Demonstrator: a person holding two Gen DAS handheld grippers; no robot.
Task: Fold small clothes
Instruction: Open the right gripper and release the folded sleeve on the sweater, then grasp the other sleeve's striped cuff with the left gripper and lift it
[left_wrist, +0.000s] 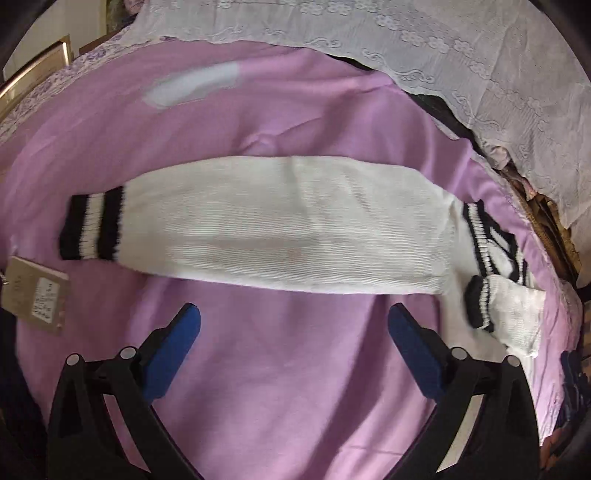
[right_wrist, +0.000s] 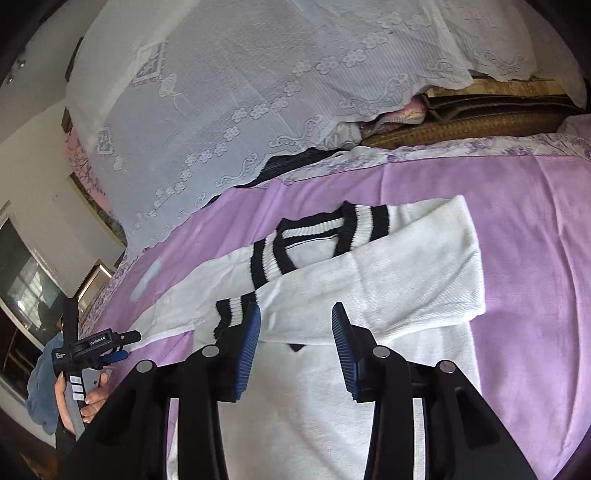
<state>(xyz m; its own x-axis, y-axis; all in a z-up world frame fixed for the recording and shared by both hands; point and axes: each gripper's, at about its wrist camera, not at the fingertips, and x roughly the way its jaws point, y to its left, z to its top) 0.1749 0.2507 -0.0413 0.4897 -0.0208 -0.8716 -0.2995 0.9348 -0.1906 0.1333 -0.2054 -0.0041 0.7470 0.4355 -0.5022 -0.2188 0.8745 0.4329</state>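
A white knit sweater (right_wrist: 332, 387) with black-striped trim lies flat on a lilac bedspread (left_wrist: 295, 406), its sleeves folded across the chest below the V-neck collar (right_wrist: 314, 236). The right gripper (right_wrist: 295, 332) hovers just over the crossed sleeves, jaws wide and holding nothing, one blue pad beside a striped cuff (right_wrist: 232, 306). The left gripper (left_wrist: 293, 325), equally wide and empty, hangs over bare bedspread near the sweater's side. The sleeve fold looks complete; the next move likely calls for gripping the striped hem (left_wrist: 92, 229) at both corners and carrying it up toward the collar. A paper tag (left_wrist: 37, 295) lies beside the hem. A white lace cover (right_wrist: 240, 92) drapes piled bedding behind, with woven mats (right_wrist: 461, 122) stacked at the bed's edge.
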